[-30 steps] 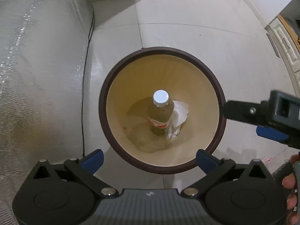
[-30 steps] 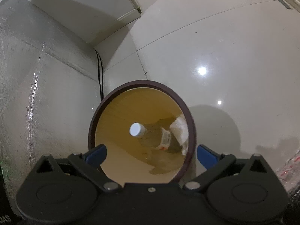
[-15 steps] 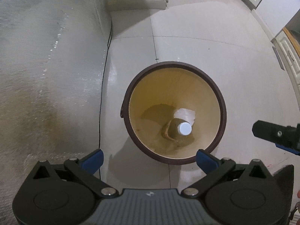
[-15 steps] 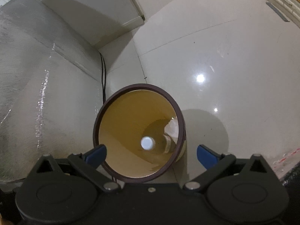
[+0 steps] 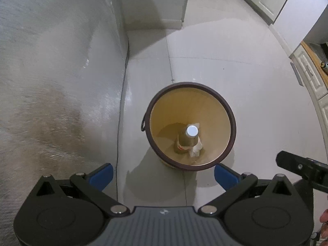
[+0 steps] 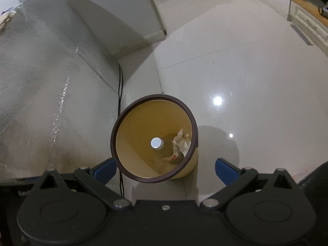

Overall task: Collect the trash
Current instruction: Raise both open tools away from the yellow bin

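Tan bin (image 5: 223,110) (dark rim) on floor holds bottle (image 5: 187,141), white cap up, crumpled tissue (image 5: 195,149) touching it. Left gripper (image 5: 163,175) and right gripper (image 6: 165,169) both wide, empty.

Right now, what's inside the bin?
Inside the bin: a white-capped bottle standing up, crumpled tissue beside it. The floor beneath them is covered.

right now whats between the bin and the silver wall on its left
A thin black cord runs down the floor along the wall, apart from the bin; otherwise bare tile. The left wrist view shows it best.
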`<state>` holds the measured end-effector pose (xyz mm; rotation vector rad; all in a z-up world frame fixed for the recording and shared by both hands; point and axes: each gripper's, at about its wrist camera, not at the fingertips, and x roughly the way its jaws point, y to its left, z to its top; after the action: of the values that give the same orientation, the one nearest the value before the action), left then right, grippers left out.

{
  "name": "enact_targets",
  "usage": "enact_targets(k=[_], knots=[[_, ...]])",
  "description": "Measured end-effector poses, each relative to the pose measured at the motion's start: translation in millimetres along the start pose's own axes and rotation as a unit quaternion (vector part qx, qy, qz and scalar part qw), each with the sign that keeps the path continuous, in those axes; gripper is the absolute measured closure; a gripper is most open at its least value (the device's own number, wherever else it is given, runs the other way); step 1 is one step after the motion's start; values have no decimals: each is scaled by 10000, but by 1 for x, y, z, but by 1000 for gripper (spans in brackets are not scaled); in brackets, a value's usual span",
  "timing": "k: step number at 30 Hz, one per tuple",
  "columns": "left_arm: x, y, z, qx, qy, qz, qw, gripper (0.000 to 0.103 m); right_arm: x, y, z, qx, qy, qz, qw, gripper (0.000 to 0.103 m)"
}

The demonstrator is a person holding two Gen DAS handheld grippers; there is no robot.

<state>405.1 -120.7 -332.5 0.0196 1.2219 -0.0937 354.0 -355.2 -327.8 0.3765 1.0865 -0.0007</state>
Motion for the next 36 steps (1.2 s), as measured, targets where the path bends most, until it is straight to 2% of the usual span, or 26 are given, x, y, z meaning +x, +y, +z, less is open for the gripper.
enact_targets(k=[6, 12, 19, 24, 30, 36], knots=[[-41, -5, -22, 259, -292, 218, 9990, 0, -35, 3, -12, -217, -237, -146, 9994, 0], [-86, -6, -44, 289, -664, 256, 9970, 0, -81, 6, -26, -489, -606, -232, 9967, 0], [-161, -21, -71, 439, -1229, 25, 9914, 0, -155, 17, -45, -679, -1252, -158, 9897, 0], [-228, -28, -91, 706, -1766, -103, 9817, 0, -216, 25, -57, -762, -1621, 8, 9838, 0], [-307, -20, -107, 715, -2477, -447, 9652, 0, -281, 40, -68, -1006, -2162, -39, 9711, 0], [-374, 2, -124, 692, -3115, -425, 9468, 0, -340, 66, -77, -1214, -2727, 127, 9543, 0]])
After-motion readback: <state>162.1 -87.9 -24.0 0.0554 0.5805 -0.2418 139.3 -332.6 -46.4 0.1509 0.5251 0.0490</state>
